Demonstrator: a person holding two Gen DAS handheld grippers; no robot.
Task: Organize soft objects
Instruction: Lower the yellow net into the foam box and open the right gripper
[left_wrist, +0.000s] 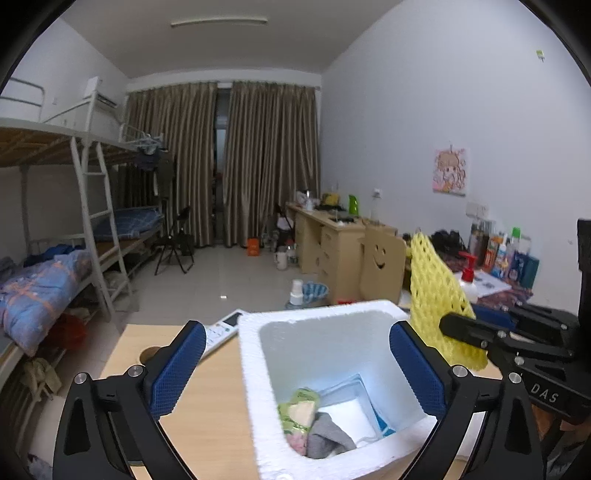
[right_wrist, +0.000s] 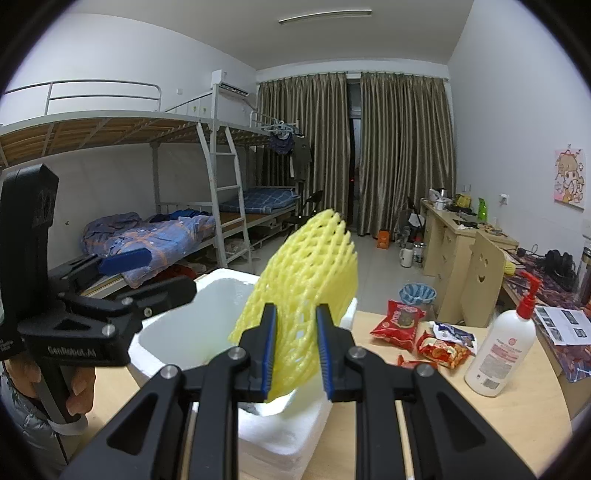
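We see a white foam box (left_wrist: 251, 369) standing open on a pale wooden table (left_wrist: 207, 406), and we place everything else relative to that box.

Our right gripper (right_wrist: 295, 354) hovers at the box's near right rim, its blue-padded jaws drawn close and pinching the lower edge of a yellow foam net sleeve (right_wrist: 314, 273). The sleeve rises from between the pads, directly ahead of the claw and above the box's opening. Its long axis runs upward and tilts away from us, with the rounded open end pointing up toward the far side of the room. In the left wrist view the same sleeve (left_wrist: 432, 291) stands over the box's right wall, leaning left at the top.

Our left gripper (left_wrist: 297, 373) is held over the box with its jaws spread wide, one blue pad outside the box's left wall and the other inside near the right wall; nothing is between them.

At the bottom of the box lie a green packet (left_wrist: 299, 410), a grey cloth (left_wrist: 328, 435) and something pink (left_wrist: 297, 443).

To the right of the box on the table lie red snack packets (right_wrist: 399, 321) and a white pump bottle (right_wrist: 498, 350). A white remote control (left_wrist: 221, 328) lies to the left of the box.
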